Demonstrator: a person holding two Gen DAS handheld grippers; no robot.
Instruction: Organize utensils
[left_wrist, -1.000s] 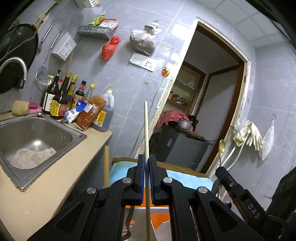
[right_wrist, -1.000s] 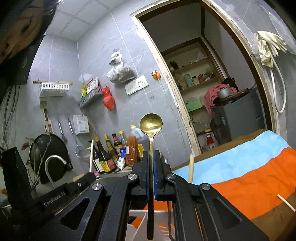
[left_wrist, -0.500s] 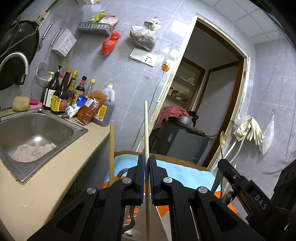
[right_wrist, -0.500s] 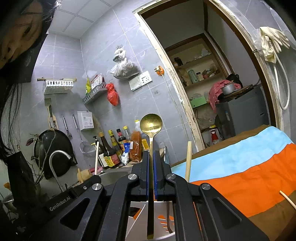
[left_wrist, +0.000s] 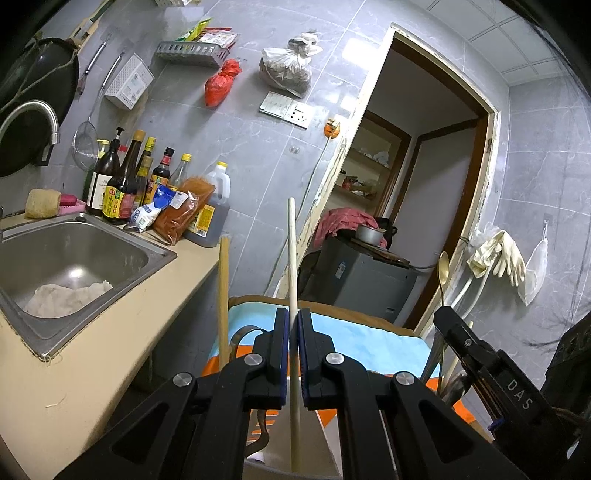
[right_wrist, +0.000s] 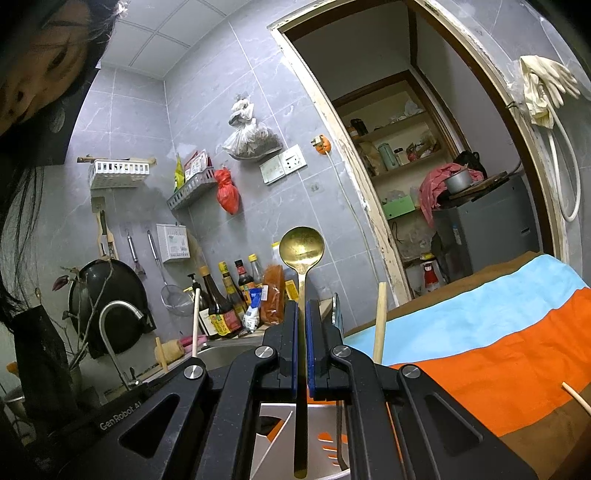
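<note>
Two utensils are in your grips at once, one per hand. Your left gripper (left_wrist: 293, 354) is clamped tight on a thin pale wooden chopstick (left_wrist: 291, 258), which stands upright with its lower end dipping into the white slotted utensil holder (left_wrist: 314, 446) beneath the jaws. Your right gripper (right_wrist: 301, 343) is pinched just as narrowly on the handle of a gold-coloured metal spoon (right_wrist: 301, 247), bowl up, handle end hanging down inside the same holder (right_wrist: 273, 435). Holding both vertically makes sense: the holder takes utensils end-first, so an upright pose lets them slide straight in when you release.

A second, thicker wooden stick (left_wrist: 222, 295) already stands in the holder just beside your chopstick, and dark-handled utensils sit inside too, so steer each piece into free space, I would judge. The holder rests on the orange, blue and brown striped cloth (right_wrist: 498, 332), near the steel sink (left_wrist: 74, 254). One more pale stick (right_wrist: 574, 397) lies on the cloth at the right edge, apparently not yet sorted.
</note>
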